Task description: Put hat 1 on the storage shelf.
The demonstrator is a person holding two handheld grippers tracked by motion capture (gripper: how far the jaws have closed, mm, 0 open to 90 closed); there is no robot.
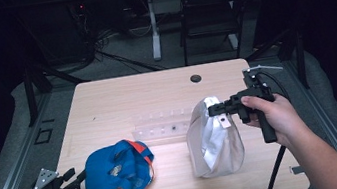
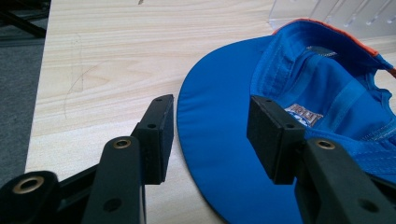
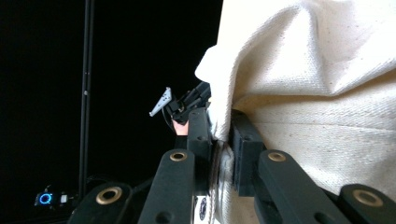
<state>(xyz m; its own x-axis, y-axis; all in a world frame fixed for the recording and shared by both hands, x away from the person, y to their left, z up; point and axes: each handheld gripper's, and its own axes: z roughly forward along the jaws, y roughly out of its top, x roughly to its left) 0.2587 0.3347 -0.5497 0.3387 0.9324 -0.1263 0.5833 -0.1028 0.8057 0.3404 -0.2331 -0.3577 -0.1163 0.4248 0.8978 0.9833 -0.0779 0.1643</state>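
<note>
Right claw [image 1: 214,110]: closing tight on the top edge of the bag [image 1: 214,141], the cream cloth pinched between its two pads; in the right gripper view the fold is sitting squeezed in the narrow gap.
Bag: standing upright on the right half of the surface [image 1: 107,103], held by its rim, its silvery lining showing at the mouth, a small white tag hanging just below the grip.
Left claw [image 1: 70,179]: standing open at the near left corner, gripping nothing; in the left gripper view its pads [image 2: 159,135] are straddling the brim's edge without pressing on it.
Cap [image 1: 117,168]: lying upside down on the surface, blue with an orange trim, brim pointing toward the left claw, well apart from the bag.
Clear rack [image 1: 160,123]: lying behind the cap and just left of the bag.
Hands: one holding each gripper, coming in from the near edge.
</note>
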